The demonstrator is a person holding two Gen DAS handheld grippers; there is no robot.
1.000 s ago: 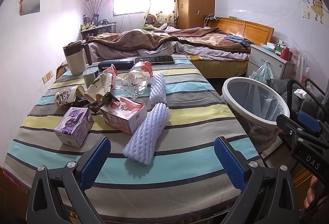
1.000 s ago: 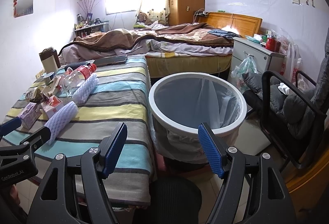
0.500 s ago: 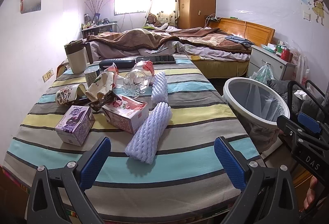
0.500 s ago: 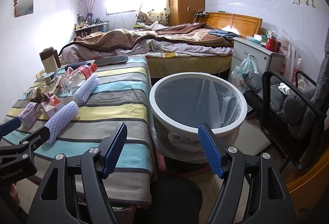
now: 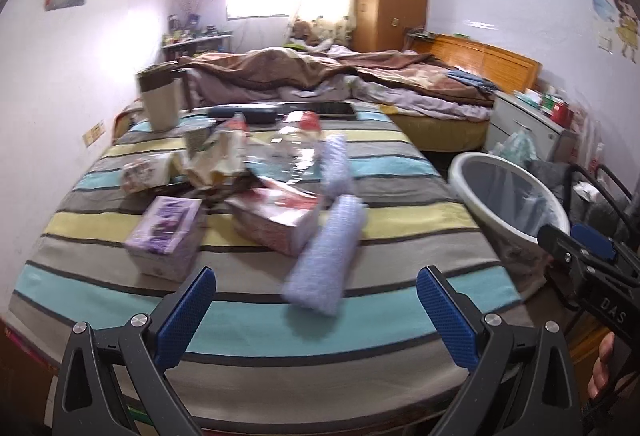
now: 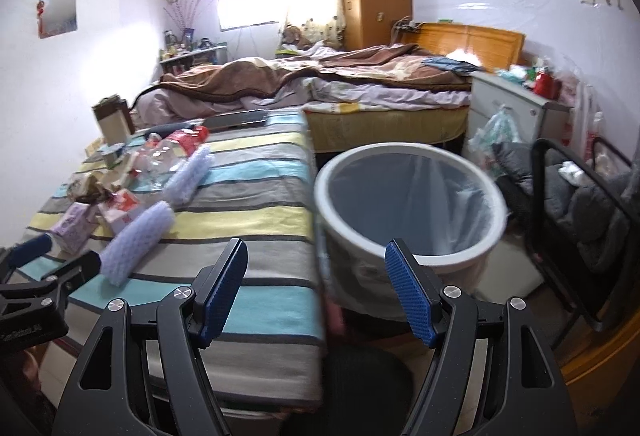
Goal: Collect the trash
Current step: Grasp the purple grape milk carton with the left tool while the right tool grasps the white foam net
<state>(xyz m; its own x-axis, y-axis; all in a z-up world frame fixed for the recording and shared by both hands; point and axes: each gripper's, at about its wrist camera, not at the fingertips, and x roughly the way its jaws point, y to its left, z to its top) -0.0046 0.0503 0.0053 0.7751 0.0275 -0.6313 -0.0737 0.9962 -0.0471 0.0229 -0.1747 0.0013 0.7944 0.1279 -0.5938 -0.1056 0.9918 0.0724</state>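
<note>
Trash lies on the striped table [image 5: 256,324]: a white foam net roll [image 5: 326,260] nearest me, a second foam roll [image 5: 336,164] behind it, a red-and-white carton [image 5: 276,220], a purple carton [image 5: 166,236], a crushed clear bottle [image 5: 292,144] and crumpled paper cups [image 5: 216,156]. My left gripper [image 5: 316,312] hangs open above the table's near edge, short of the first foam roll, holding nothing. My right gripper [image 6: 316,288] is open and empty, between the table corner and the white bin [image 6: 408,212] with its clear liner. The foam roll [image 6: 138,240] also shows at the left in the right wrist view.
A beige jug [image 5: 158,102], a black remote and a tablet stand at the table's far end. A bed with a brown blanket [image 5: 340,72] lies beyond. A nightstand [image 6: 512,104], a dark chair [image 6: 580,204] and hanging bags crowd the right side. A black seat back [image 6: 360,388] sits below my right gripper.
Both grippers shifted; the views are blurred with motion. The left one moved forward and left, so the trash looks nearer. The right one turned left, and the bin slid right in its view.
</note>
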